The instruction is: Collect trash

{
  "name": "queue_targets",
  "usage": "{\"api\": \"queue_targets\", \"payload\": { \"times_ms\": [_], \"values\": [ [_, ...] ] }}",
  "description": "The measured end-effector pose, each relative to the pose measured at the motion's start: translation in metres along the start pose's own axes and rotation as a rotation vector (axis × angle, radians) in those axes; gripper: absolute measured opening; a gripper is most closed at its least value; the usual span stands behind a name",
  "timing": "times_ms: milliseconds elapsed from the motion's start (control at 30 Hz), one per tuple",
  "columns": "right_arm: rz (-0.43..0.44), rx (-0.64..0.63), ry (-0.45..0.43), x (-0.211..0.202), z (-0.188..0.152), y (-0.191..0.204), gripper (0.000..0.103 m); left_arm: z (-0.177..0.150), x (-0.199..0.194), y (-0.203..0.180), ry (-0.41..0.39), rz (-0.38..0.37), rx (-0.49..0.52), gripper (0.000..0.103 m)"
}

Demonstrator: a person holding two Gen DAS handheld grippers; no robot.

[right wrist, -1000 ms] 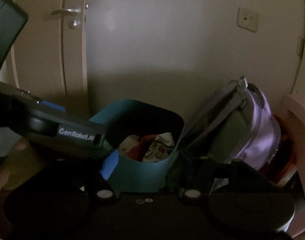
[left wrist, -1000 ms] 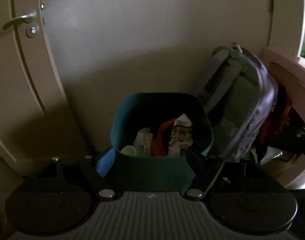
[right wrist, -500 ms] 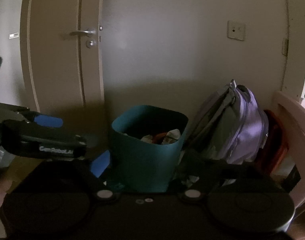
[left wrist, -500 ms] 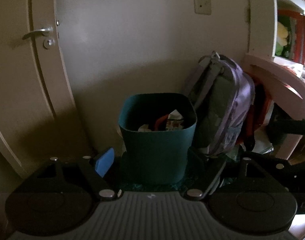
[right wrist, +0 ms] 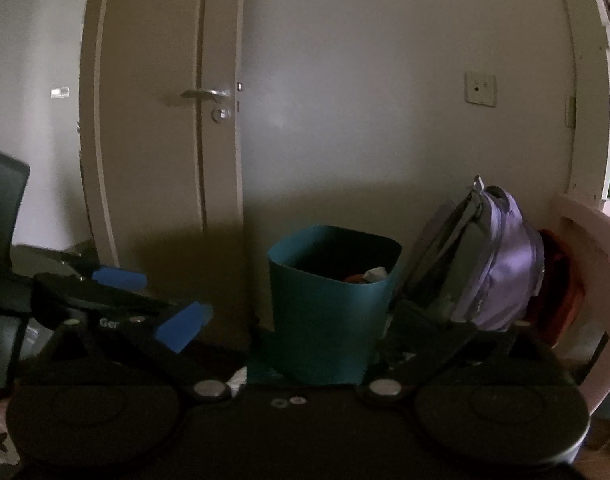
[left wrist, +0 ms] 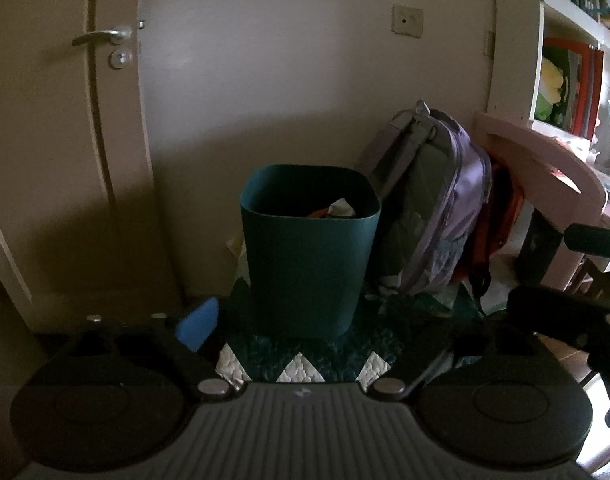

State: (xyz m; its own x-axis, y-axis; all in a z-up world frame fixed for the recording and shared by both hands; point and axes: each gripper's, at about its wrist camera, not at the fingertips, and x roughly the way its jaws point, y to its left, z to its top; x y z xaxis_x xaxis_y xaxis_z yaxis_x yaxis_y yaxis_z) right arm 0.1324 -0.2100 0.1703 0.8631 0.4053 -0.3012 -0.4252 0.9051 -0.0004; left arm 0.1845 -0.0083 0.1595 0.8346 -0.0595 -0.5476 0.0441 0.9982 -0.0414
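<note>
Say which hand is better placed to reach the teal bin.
Probably left: the left gripper frames the teal bin squarely between open fingers, and the right wrist view shows it ahead of the right gripper.

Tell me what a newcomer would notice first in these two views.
The teal trash bin stands dead centre on a patterned rug, with crumpled trash peeking over its rim. Leaning against the wall just right of it is a purple backpack. To the left, a closed door with a metal handle fills the background.
</note>
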Motion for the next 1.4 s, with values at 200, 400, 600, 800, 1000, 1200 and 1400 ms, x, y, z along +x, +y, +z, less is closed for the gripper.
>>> {"api": "queue_targets", "payload": {
  "times_ms": [200,400,600,800,1000,1200,1400],
  "values": [
    [0.005,0.04,-0.043,-0.012,-0.024,-0.003,0.103,-0.019,-0.015,0.0,-0.028,-0.001,-0.012,0.098],
    [-0.006,0.083,-0.064,-0.019,-0.043,-0.006,0.103,-0.033,-0.023,-0.005,-0.052,0.005,0.001,0.1],
    [-0.02,0.089,-0.091,-0.025,-0.049,-0.007,0.103,-0.038,-0.029,-0.009,-0.064,-0.006,0.005,0.1],
    [-0.016,0.072,-0.102,-0.027,-0.051,-0.003,0.103,-0.04,-0.033,-0.01,-0.079,-0.008,0.008,0.1],
    [-0.024,0.094,-0.112,-0.029,-0.052,-0.006,0.103,-0.041,-0.033,-0.01,-0.071,-0.009,0.002,0.1],
    [-0.023,0.101,-0.113,-0.03,-0.052,-0.007,0.103,-0.041,-0.032,-0.009,-0.069,-0.013,0.0,0.1],
    [-0.023,0.102,-0.114,-0.029,-0.052,-0.004,0.103,-0.041,-0.032,-0.009,-0.071,-0.015,0.003,0.1]
  ]
}}
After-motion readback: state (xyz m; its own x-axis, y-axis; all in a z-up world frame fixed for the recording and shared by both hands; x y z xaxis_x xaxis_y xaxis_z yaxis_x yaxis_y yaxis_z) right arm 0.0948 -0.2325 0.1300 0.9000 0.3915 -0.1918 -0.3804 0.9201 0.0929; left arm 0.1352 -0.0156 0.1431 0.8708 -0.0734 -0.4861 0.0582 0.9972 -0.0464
